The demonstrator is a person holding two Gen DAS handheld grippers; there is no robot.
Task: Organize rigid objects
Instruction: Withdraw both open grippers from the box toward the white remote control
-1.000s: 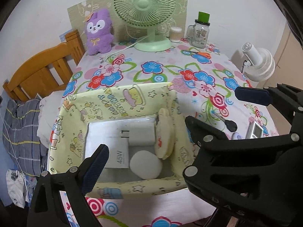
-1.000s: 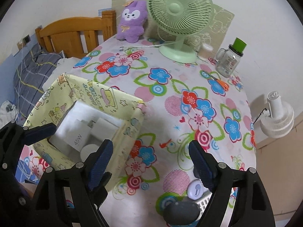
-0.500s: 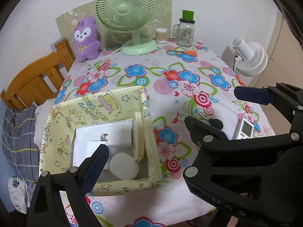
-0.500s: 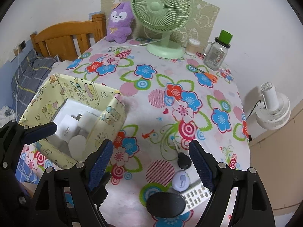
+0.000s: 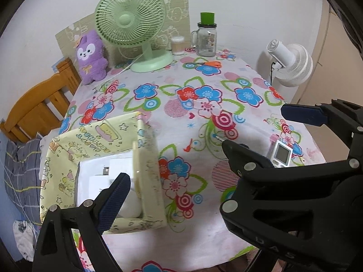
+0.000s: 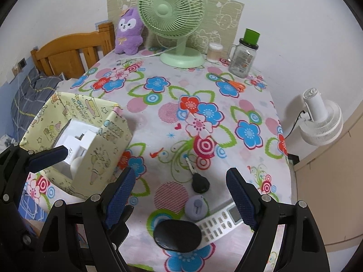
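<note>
Both tools hang over the near side of the table (image 6: 254, 86), which wears a cloth printed with bright flowers. The right tool (image 6: 181, 195) stands wide with nothing between its blue pads, and below its gap lie the loose things: a black car key (image 6: 198, 182) with its blade pointing away, a small round lilac tag (image 6: 197, 206) just nearer, a dark oval case (image 6: 177, 232) at the table's front edge, and a white remote (image 6: 221, 219) lying at a slant, touching or just beside the case. The left tool (image 5: 199, 156) is also spread wide and grips nothing; its left finger sits over the yellow box (image 6: 104, 145), while the black frame of the right tool crosses its view. That yellow box, covered in cartoon paper, stands at the table's left front corner, open at the top, and holds white cartons (image 6: 78, 139), a pale rounded thing (image 6: 76, 164) and a thin cream disc (image 5: 136, 166) standing on edge against its right wall. At the far end of the table stand a green desk fan (image 6: 172, 15), a purple plush (image 6: 129, 31), a small clear tub (image 6: 214, 52) and a glass jar with a green lid (image 6: 244, 56), with orange-handled scissors (image 6: 236, 83) lying just before the jar. A white fan (image 6: 322, 120) stands off the table's right side and a wooden bed frame (image 6: 72, 52) off its left.
</note>
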